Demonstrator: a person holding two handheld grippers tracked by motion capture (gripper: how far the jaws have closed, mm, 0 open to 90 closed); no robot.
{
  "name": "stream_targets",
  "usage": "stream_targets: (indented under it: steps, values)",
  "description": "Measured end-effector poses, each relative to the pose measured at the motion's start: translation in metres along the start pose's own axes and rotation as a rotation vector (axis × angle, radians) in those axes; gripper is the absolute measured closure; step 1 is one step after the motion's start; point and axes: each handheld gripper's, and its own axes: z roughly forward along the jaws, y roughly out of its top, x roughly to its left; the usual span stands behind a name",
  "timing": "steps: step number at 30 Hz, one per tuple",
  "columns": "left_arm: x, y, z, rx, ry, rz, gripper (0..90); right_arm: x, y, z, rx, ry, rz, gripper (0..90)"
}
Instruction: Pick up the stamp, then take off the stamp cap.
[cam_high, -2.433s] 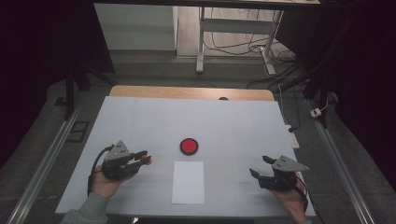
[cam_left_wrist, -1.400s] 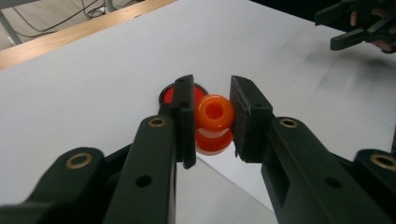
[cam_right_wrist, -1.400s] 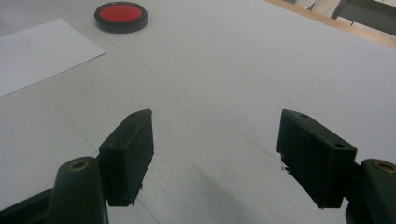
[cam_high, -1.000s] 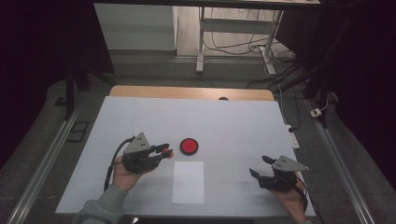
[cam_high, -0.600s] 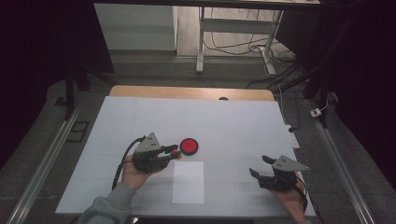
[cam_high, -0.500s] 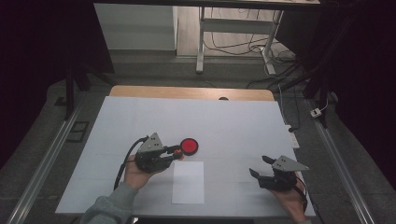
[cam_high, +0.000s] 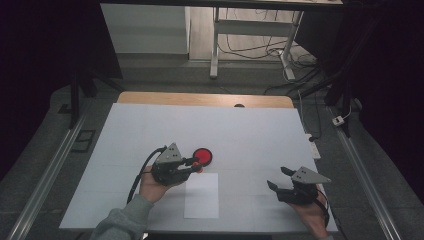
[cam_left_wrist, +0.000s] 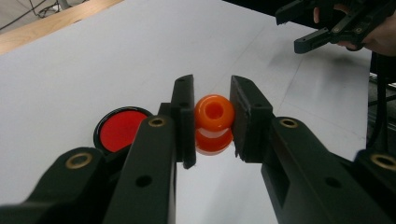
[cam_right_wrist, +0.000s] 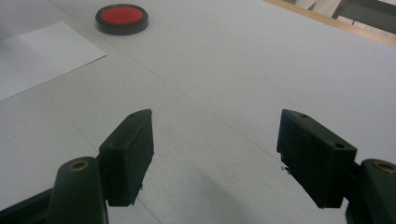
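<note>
An orange bead-like piece, w/ a hole through its top, is clamped between the jaws of the left hand-held gripper, so the pick-up can be judged as done. In the high view the left hand-held gripper is held just beside the red disc, w/ the jaw tips at the disc's near-left edge; whether the piece is over the disc or only next to it can't be told from there. In the left gripper view the red disc, black-rimmed, is seen just left of and behind the clamped piece, apart from it, so the piece is judged not yet set down on the disc. The white sheet is lying on the bench just in front of the disc, untouched. The right hand-held gripper is held low near the bench's right front corner, well apart from the disc; in the right gripper view its jaws are spread wide, nothing between them. Left to do, prob.: piece to be carried the last bit over the disc (or the sheet — can't be told which), lowered, then released.
</note>
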Motion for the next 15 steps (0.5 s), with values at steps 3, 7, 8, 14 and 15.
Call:
stream_targets:
  steps: [3,7,8,14,15]
  values:
    - [0.0002,-0.0001,-0.0006,-0.002,-0.003,-0.003,71.8,0.0004,0.0,0.0003,0.005,0.001,0.0,26.7]
    - [-0.0004,-0.0003,-0.0006,-0.002,-0.003,-0.003,71.7,0.0011,0.0005,0.0005,0.003,0.002,-0.005,26.6]
    - [-0.0006,-0.0003,-0.0007,-0.001,-0.003,-0.001,71.8,0.0014,0.0007,0.0004,0.002,0.003,-0.002,26.7]
    - [0.0,-0.0002,0.0004,-0.004,-0.009,-0.007,71.8,0.0031,0.0027,0.0,-0.007,0.005,-0.007,26.6]
    - [0.0001,-0.0003,0.0006,-0.004,-0.009,-0.008,71.8,0.0036,0.0029,0.0001,-0.006,0.005,-0.007,26.7]
